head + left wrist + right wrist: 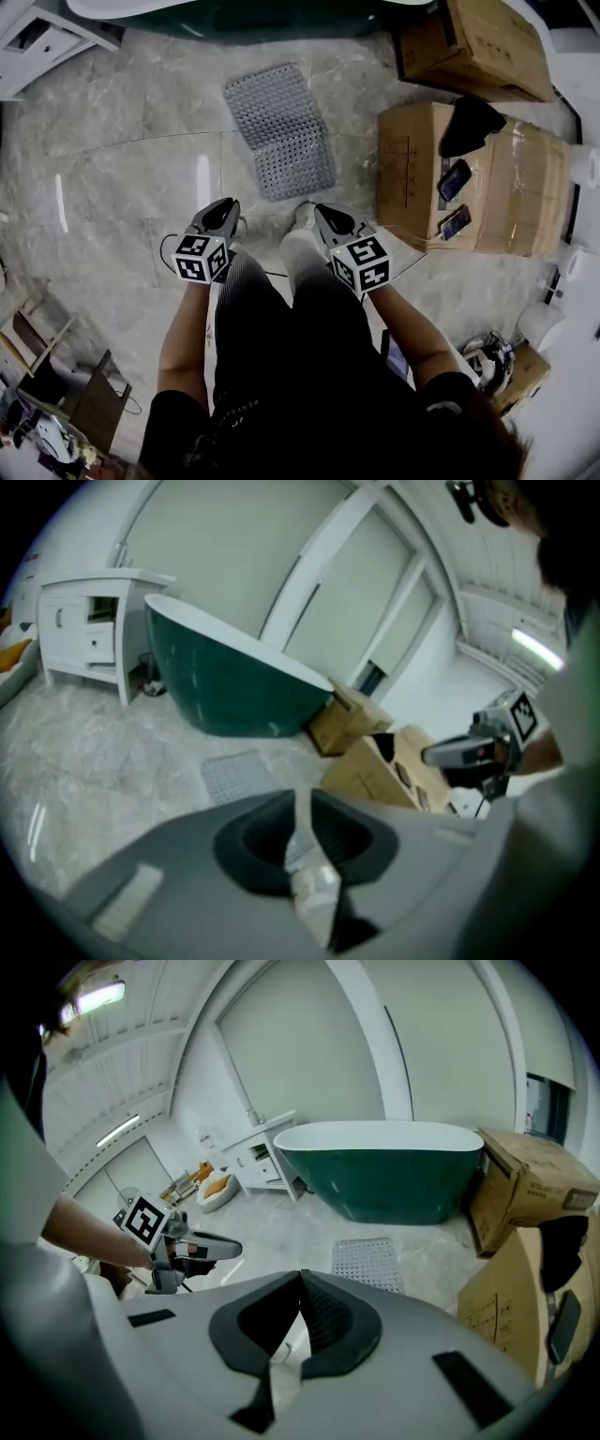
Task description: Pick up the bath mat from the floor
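On the marble floor [122, 141], the bath mat [280, 130] lies toward the far edge below the tub [281, 19], its long axis running away from us. Our right claw [323, 214], clenched on nothing, hangs nearer its near end than our left claw [223, 208], which is slightly parted and empty.

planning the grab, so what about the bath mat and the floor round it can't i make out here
Bath mat: underside hidden in every view, as it lies flat.
Mat's near end: covered by the body of the left gripper in the left gripper view.
Floor beneath the person's legs: hidden by them in the head view.
Bathtub: cut off by the head view's top edge.
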The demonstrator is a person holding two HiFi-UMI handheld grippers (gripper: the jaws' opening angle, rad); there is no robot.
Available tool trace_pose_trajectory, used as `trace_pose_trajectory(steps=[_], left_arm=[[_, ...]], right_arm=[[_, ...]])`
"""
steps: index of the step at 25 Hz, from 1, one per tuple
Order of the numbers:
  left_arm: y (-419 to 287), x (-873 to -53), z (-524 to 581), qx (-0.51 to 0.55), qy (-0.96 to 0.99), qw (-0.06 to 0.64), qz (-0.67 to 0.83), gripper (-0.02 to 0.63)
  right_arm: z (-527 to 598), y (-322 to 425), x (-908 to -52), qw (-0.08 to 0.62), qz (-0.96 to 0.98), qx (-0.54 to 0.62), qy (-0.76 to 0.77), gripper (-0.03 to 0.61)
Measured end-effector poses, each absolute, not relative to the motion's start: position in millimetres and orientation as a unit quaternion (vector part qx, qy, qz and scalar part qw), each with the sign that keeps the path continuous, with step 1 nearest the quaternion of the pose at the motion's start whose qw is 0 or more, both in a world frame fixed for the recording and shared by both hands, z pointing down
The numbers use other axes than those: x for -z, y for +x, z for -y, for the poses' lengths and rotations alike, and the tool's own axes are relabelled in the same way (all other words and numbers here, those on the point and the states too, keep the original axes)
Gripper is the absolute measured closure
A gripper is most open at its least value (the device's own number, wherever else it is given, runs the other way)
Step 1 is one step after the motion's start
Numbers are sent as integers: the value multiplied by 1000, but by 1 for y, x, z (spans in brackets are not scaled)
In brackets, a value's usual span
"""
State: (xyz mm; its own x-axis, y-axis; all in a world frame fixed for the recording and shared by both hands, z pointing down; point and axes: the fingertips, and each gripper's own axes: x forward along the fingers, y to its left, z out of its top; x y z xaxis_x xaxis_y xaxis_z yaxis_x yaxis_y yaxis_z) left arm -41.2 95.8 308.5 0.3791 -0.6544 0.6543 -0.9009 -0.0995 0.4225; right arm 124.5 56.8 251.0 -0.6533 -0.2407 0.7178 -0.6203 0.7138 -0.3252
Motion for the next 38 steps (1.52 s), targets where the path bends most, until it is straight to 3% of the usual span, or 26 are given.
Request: trace_pose_trajectory(steps=[38], left_arm=[[-60, -633, -83, -200, 693, 496, 483, 538]], right_arm=[[-34, 49, -568, 403, 839, -278, 237, 580]])
